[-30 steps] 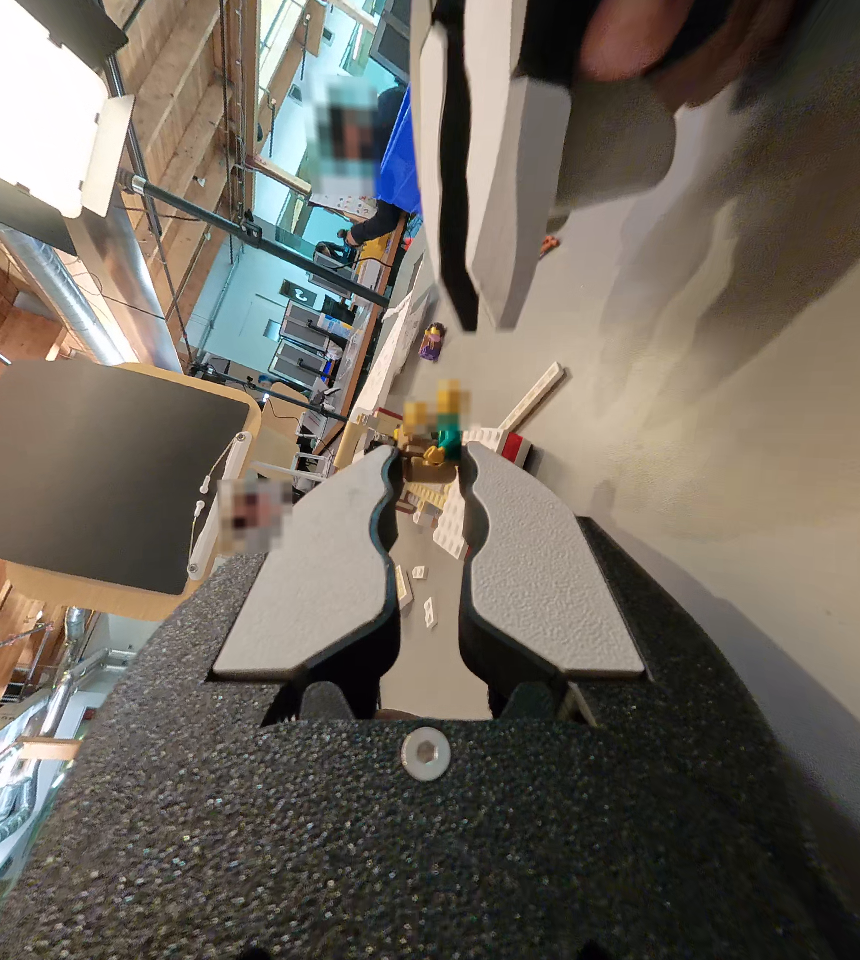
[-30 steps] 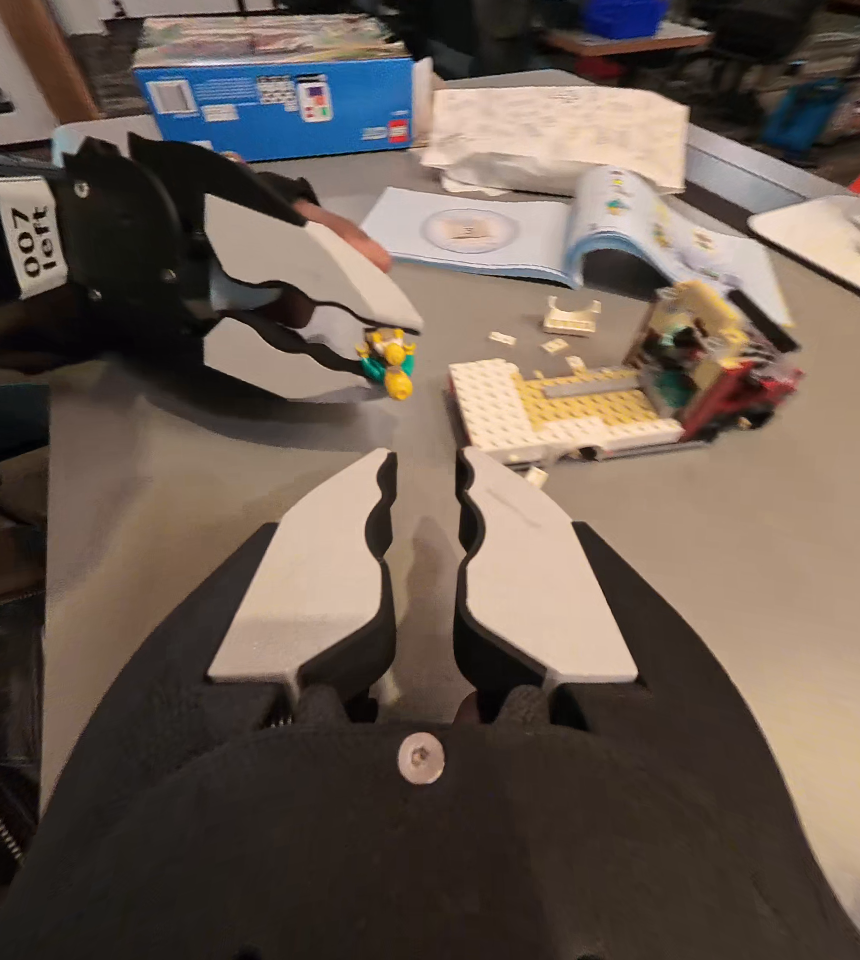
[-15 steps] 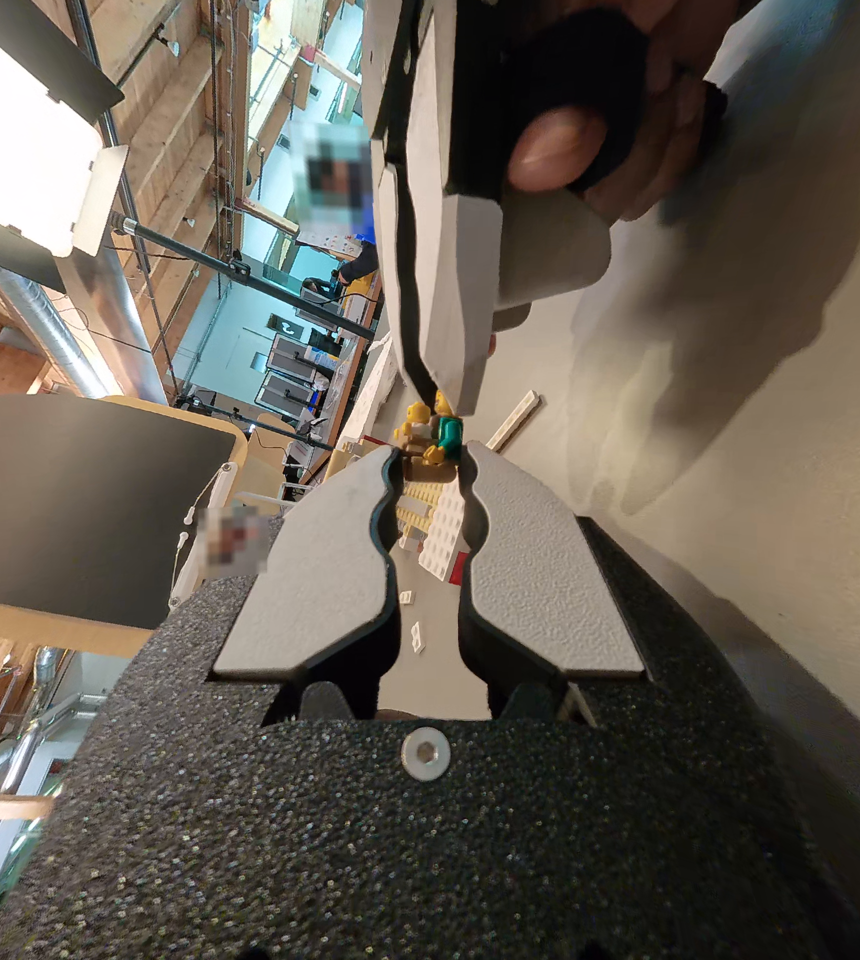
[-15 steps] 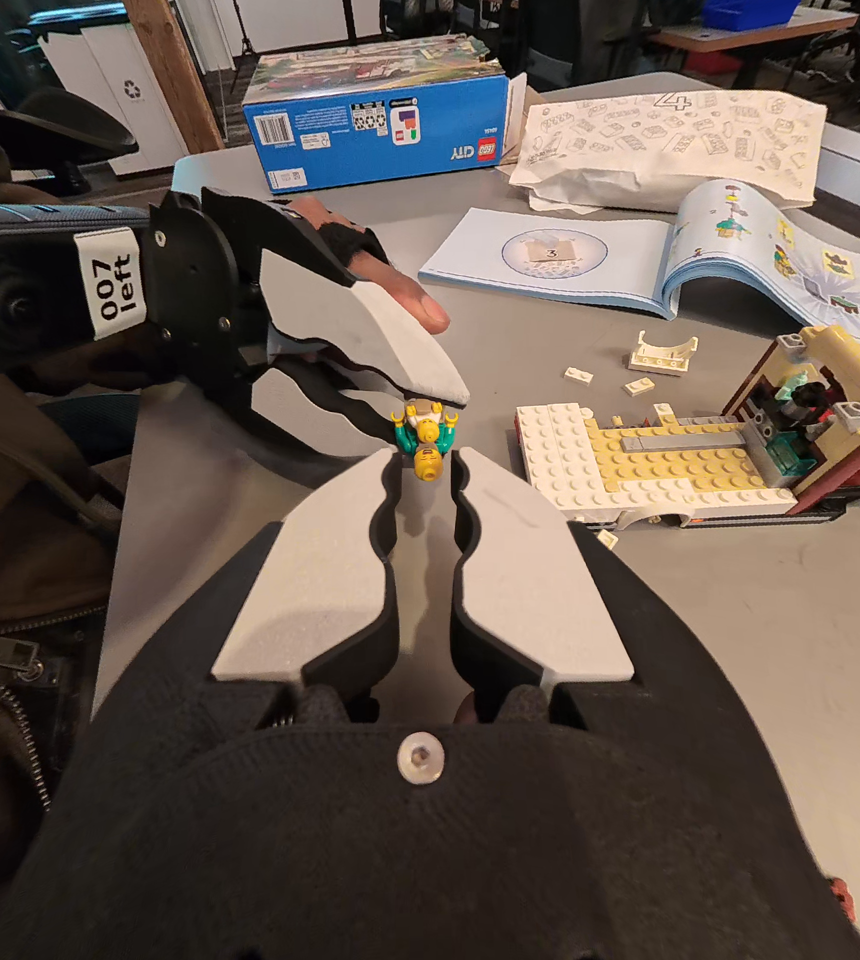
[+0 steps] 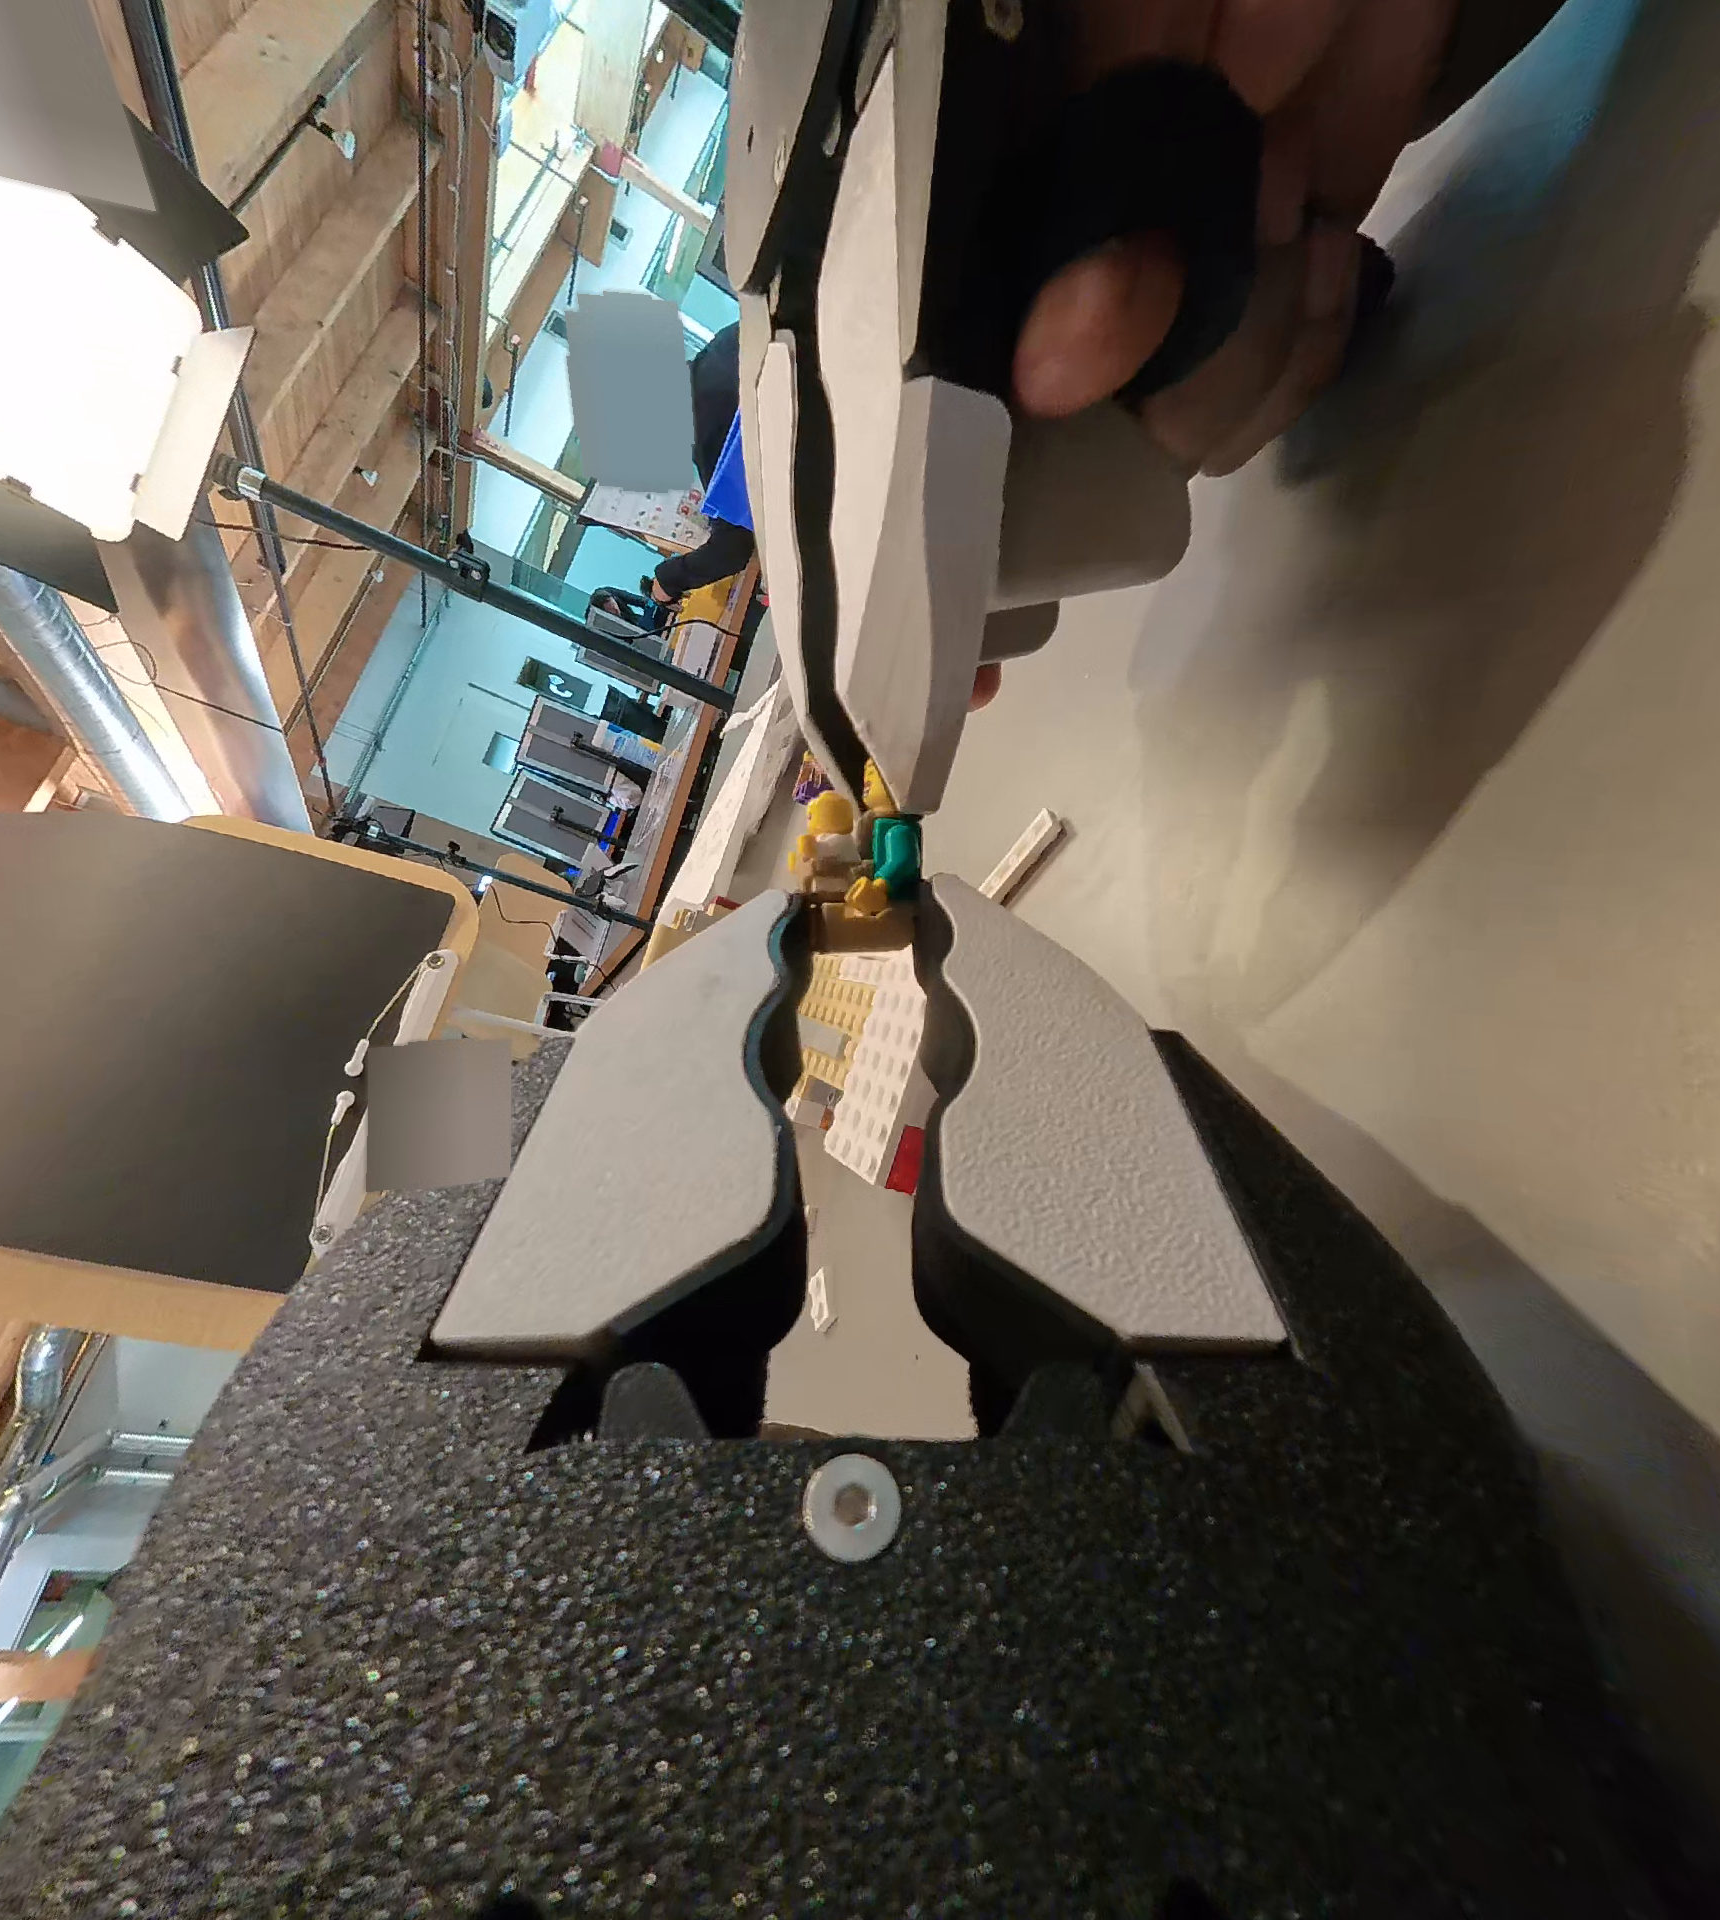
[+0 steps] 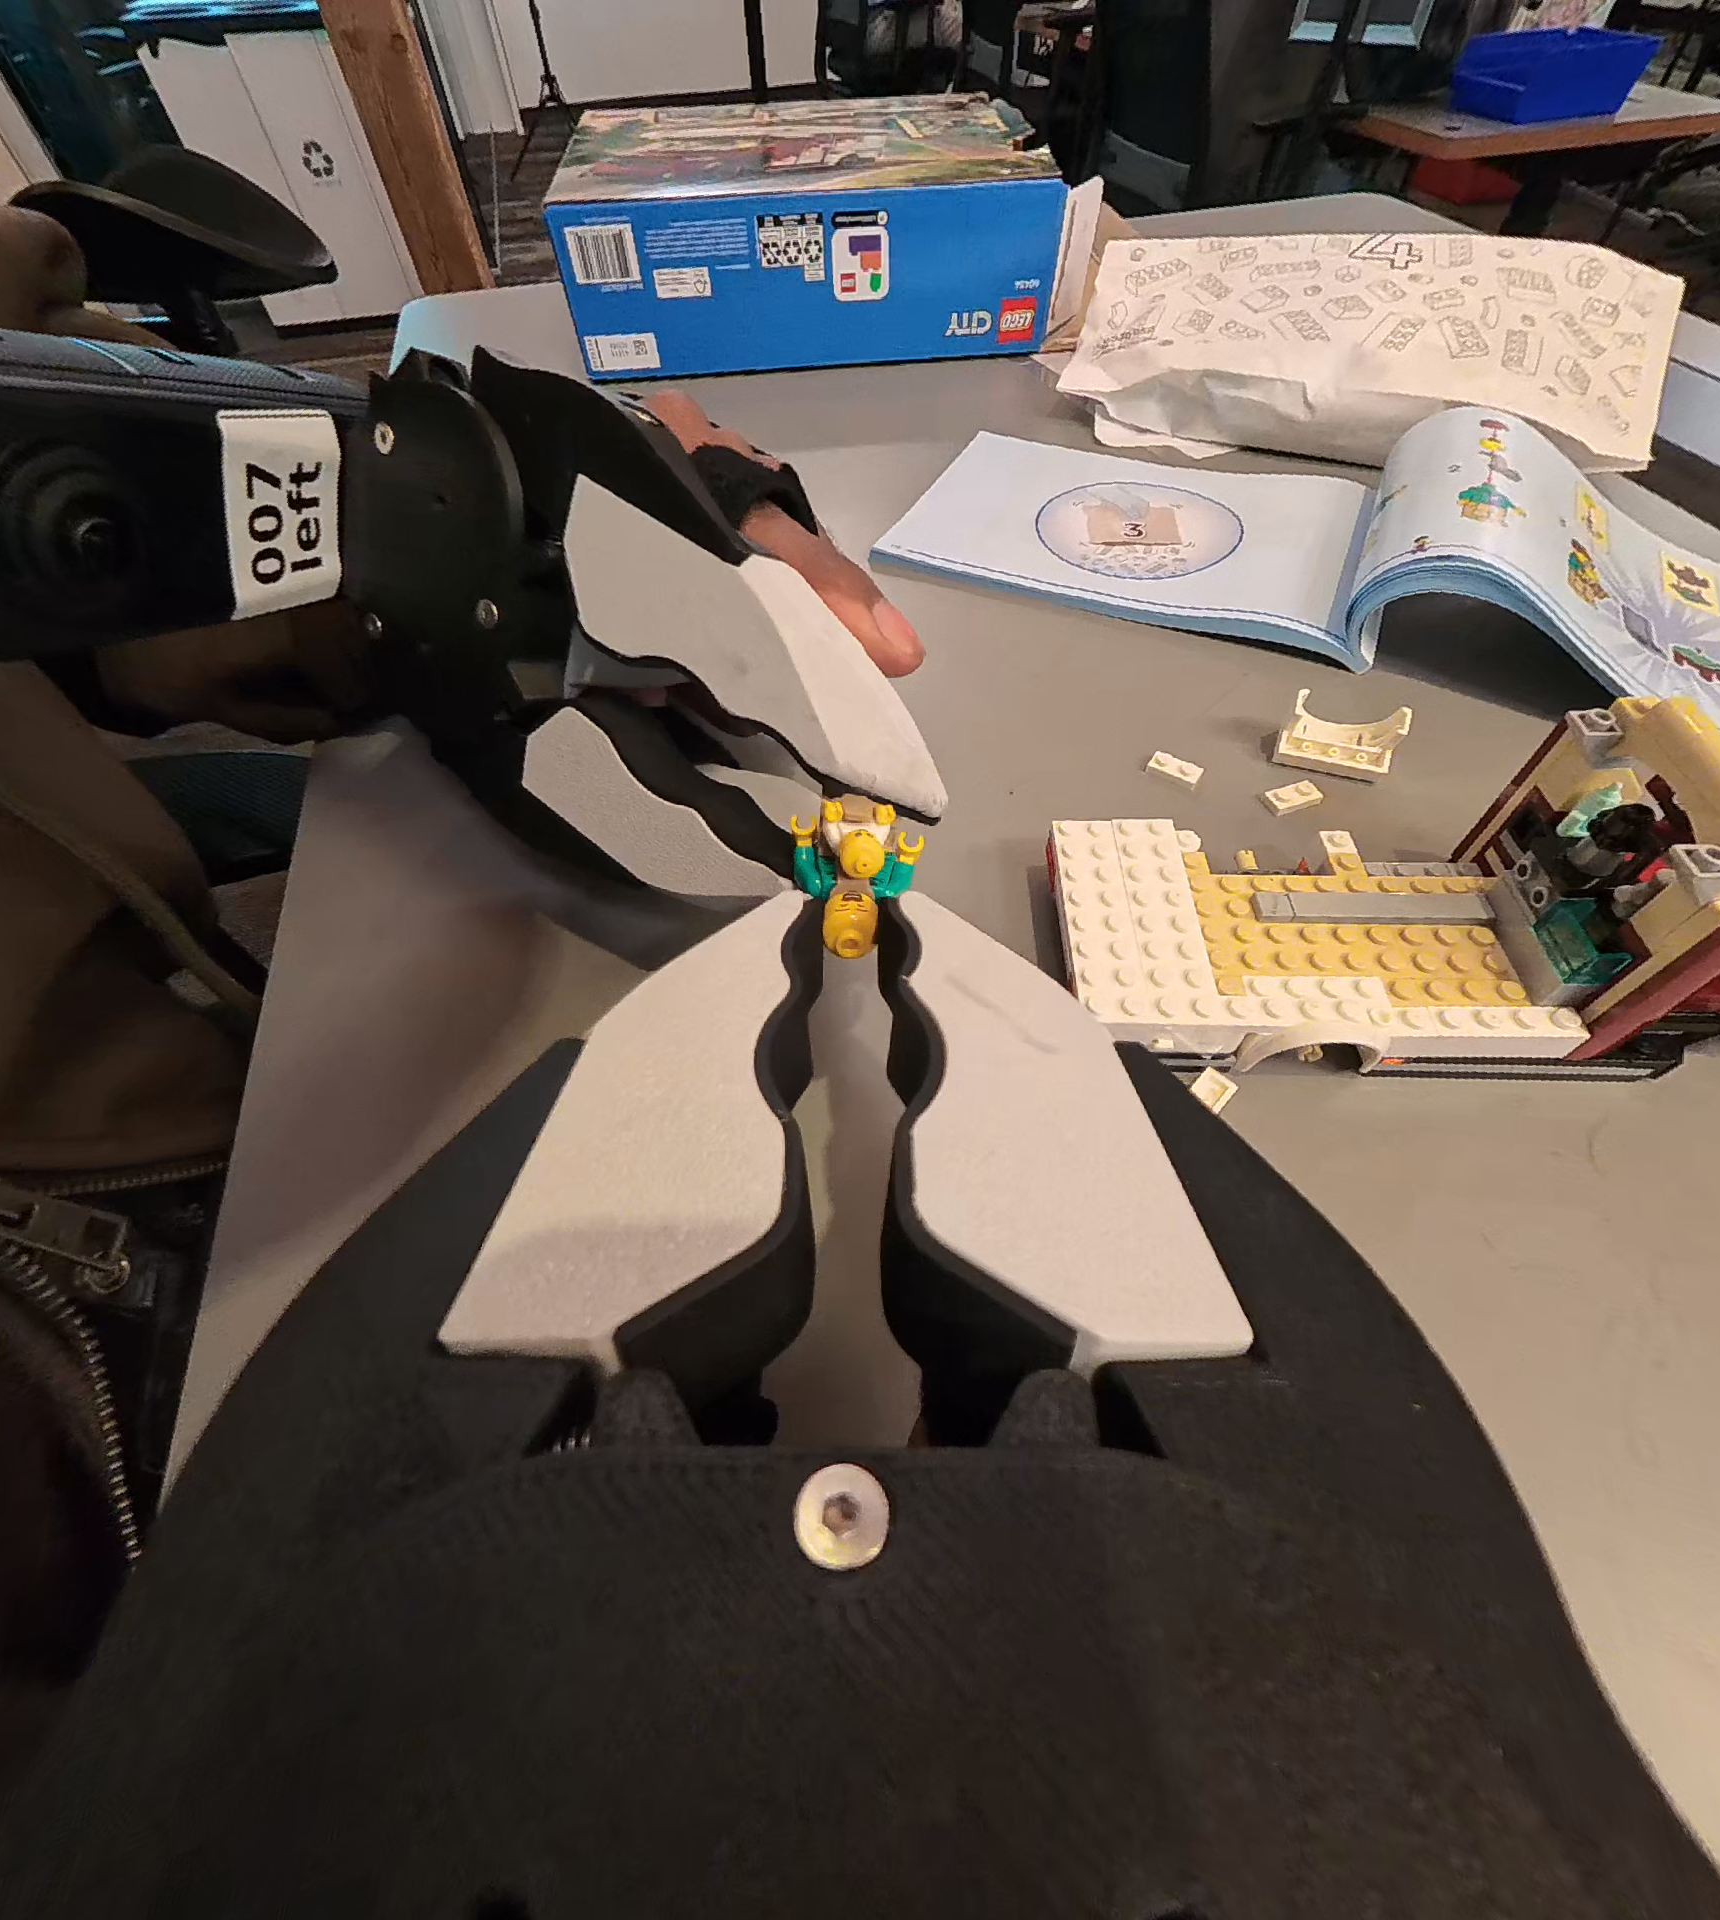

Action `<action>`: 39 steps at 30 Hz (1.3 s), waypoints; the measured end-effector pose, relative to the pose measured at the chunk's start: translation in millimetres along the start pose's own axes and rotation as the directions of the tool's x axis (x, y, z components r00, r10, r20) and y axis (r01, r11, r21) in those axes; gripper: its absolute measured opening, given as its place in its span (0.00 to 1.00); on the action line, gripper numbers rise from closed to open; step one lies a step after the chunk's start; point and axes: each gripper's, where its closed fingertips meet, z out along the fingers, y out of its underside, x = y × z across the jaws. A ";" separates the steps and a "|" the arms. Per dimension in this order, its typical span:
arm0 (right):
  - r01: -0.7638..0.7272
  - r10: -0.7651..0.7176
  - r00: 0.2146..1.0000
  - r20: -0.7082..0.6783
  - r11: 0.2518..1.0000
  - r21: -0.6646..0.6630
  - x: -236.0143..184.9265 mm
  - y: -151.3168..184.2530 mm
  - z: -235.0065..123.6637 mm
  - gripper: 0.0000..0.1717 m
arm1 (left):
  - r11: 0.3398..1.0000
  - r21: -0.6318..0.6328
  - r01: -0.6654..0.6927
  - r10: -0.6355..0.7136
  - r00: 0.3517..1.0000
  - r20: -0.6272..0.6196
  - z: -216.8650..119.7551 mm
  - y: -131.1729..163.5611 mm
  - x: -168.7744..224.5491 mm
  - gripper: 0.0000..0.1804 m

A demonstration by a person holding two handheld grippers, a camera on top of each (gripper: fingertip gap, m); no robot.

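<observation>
Far left in the right wrist view, the left gripper [image 6: 856, 821] reaches in sideways, a person's hand [image 6: 814, 592] wrapped round it. Its 2 grey fingers are clamped on the tan legs of the small plastic minifigure with teal torso and yellow head [image 6: 809, 878]. The left wrist view confirms it: those legs sit pinched between the fingertips, the minifigure [image 5: 900, 862] carries a smaller white-bodied figure [image 5: 825, 831] on its front, and both hang in the air above the grey table [image 6: 1458, 1299].

Now the change. Half a second back the right gripper [image 6: 848, 914] was short of the toy with its jaws wider. It has since pushed forward and narrowed, so the yellow head now sits between its tips, which look pressed in at the head and shoulders. From the other side, the right gripper [image 5: 882, 790] comes down on the head end. So the toy is now gripped at both ends, legs on the left, head on the right.

Moving right, the flat white-and-tan brick model with a dark red cab [image 6: 1355, 935] lies well apart on the table. A few loose white pieces [image 6: 1339, 732] are behind it, with the open pale blue instruction booklet [image 6: 1147, 540], the printed paper bag [image 6: 1375, 332] and the blue cardboard box [image 6: 804, 281] farther back.
</observation>
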 end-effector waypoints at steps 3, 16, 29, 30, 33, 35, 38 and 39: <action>0.003 -0.003 1.000 0.009 1.000 -0.008 -1.1 1.7 -1.3 0.06 | 1.000 0.005 0.000 0.001 1.000 -0.011 0.1 -0.9 2.0 0.11; -0.018 0.020 0.998 0.061 0.999 -0.028 -4.1 7.0 -7.6 0.06 | 1.000 0.023 0.002 -0.001 0.999 -0.048 1.1 -4.8 9.3 0.09; -0.026 0.043 0.987 0.152 0.993 -0.115 -13.7 21.9 -13.0 0.06 | 0.999 0.052 0.008 -0.001 0.991 -0.133 0.5 -11.0 26.1 0.09; -0.028 0.047 0.987 0.156 0.992 -0.119 -13.9 22.6 -13.2 0.06 | 0.998 0.054 0.014 -0.006 0.990 -0.140 0.7 -11.0 26.9 0.09; -0.034 0.055 0.984 0.169 0.991 -0.128 -14.4 23.9 -13.5 0.06 | 0.998 0.061 0.031 -0.021 0.987 -0.158 0.7 -11.0 28.4 0.09; -0.034 0.058 0.982 0.179 0.990 -0.137 -14.8 25.3 -13.9 0.06 | 0.997 0.063 0.035 -0.024 0.985 -0.169 0.7 -11.1 29.8 0.09; -0.034 0.062 0.979 0.192 0.989 -0.146 -15.3 26.8 -14.7 0.06 | 0.997 0.067 0.047 -0.034 0.982 -0.186 0.6 -11.7 31.3 0.09; -0.034 0.063 0.979 0.196 0.988 -0.148 -15.4 27.3 -15.0 0.06 | 0.996 0.069 0.049 -0.036 0.981 -0.189 0.6 -12.0 31.7 0.09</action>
